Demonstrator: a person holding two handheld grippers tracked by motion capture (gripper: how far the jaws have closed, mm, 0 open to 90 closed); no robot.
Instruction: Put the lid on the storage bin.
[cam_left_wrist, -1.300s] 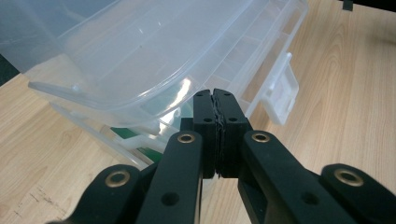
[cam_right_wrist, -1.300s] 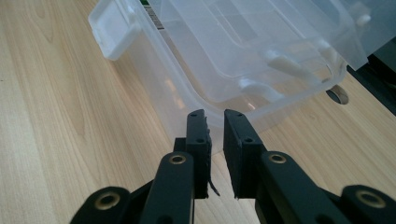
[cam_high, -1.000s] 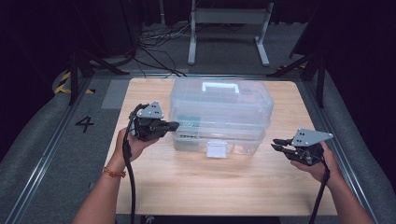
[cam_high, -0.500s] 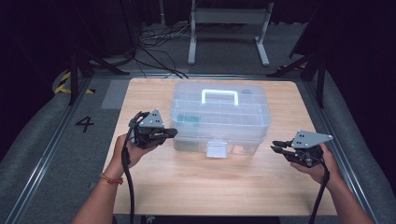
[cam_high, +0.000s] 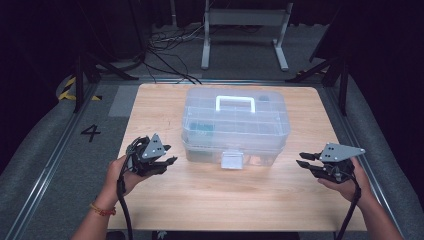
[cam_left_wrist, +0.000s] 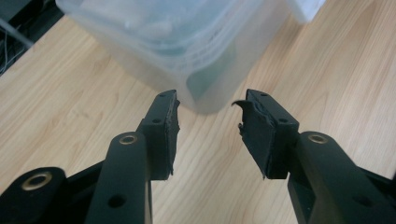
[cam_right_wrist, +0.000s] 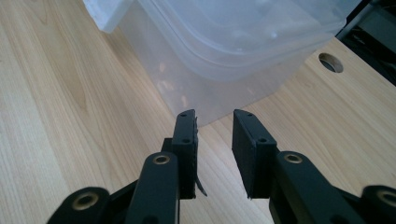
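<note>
The left gripper (cam_high: 167, 161) is hovering over the light wooden tabletop (cam_high: 210, 200), jaws spread wide and gripping nothing, aiming at the near left corner of the clear plastic lidded storage box (cam_high: 235, 131) with its white handle (cam_high: 235, 102), sitting mid-tabletop. The right gripper (cam_high: 302, 160) is hanging just off the box's right side, jaws partly parted and empty.

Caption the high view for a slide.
Two hand-held grippers, left and right, open beside a clear plastic box on a wooden table.
</note>
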